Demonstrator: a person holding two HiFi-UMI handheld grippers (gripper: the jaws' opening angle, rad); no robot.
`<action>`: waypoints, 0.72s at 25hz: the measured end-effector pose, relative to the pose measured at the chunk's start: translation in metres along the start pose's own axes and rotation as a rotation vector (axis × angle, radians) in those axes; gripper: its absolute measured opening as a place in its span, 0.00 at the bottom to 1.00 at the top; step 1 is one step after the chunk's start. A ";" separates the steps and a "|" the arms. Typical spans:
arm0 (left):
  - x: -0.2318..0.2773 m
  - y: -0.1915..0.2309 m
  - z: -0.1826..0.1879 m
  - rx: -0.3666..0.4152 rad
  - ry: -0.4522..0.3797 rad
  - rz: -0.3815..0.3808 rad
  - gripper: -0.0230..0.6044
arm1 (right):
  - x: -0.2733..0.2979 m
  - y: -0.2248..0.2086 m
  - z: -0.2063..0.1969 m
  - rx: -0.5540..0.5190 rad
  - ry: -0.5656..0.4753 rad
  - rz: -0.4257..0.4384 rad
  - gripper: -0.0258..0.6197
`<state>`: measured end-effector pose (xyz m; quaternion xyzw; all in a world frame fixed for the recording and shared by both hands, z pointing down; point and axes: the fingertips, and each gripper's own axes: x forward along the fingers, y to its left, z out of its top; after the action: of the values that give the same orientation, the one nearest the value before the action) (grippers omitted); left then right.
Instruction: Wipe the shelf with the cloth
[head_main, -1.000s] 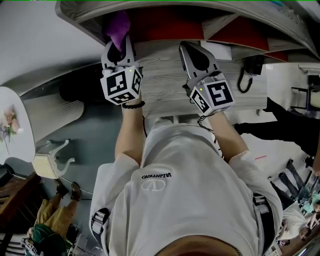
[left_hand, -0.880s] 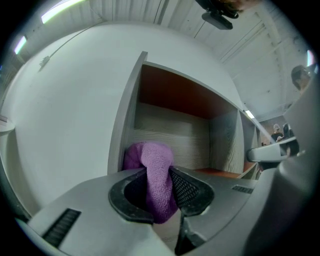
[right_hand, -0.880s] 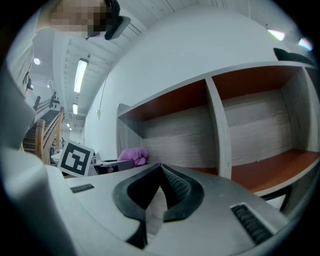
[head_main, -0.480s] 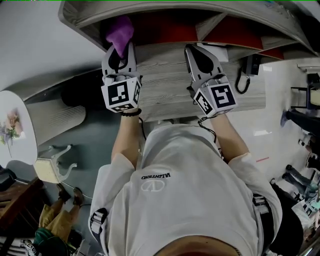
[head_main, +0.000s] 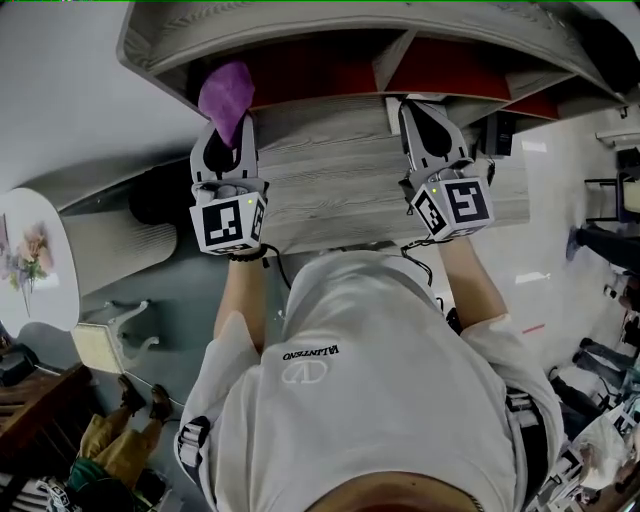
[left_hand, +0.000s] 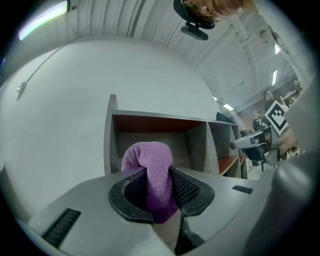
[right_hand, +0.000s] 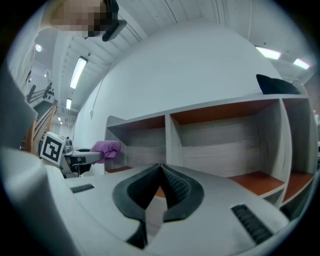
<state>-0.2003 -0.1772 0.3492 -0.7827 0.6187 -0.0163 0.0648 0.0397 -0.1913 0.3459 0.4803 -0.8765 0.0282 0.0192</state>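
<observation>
Head view: two grippers, one purple cloth, one shelf unit, one person in a white T-shirt (head_main: 370, 390). Each gripper carries one marker cube, so two cubes show: the left one (head_main: 228, 224) and the right one (head_main: 455, 206).

The left gripper (head_main: 228, 135) pinches the cloth (head_main: 226, 90). In the left gripper view its two black padded jaws press on the folded fabric from both sides. A rounded bunch of cloth stands up past the jaw tips, and a shorter end hangs behind them. The cloth sits in front of the leftmost compartment of the shelf unit (head_main: 330, 175), near its left upright. No view shows whether it touches the wood.

The right gripper (head_main: 425, 108) holds nothing. In the right gripper view its jaws are pressed together, the tips meeting in a point. It points at the divider between the first and second compartments, well apart from the cloth. That view shows three compartments, grey wood-grain walls over orange-red floors, the rightmost cut off by the frame edge.

Both forearms reach forward from the shoulders, roughly parallel, with the grippers side by side and well apart, both aimed at the shelf. A dark bead bracelet (head_main: 245, 256) circles the left wrist, just behind the left cube.
</observation>
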 end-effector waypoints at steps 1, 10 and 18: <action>-0.003 0.000 0.000 -0.002 0.000 0.006 0.18 | -0.003 -0.005 0.001 0.000 0.000 -0.008 0.04; -0.023 -0.003 0.010 0.014 -0.019 0.041 0.18 | -0.028 -0.043 0.017 -0.005 -0.055 -0.068 0.04; -0.020 -0.014 0.013 0.060 -0.007 0.059 0.18 | -0.039 -0.075 0.013 0.040 -0.063 -0.097 0.04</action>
<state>-0.1904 -0.1540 0.3392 -0.7619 0.6406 -0.0302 0.0909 0.1237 -0.1990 0.3333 0.5232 -0.8515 0.0296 -0.0167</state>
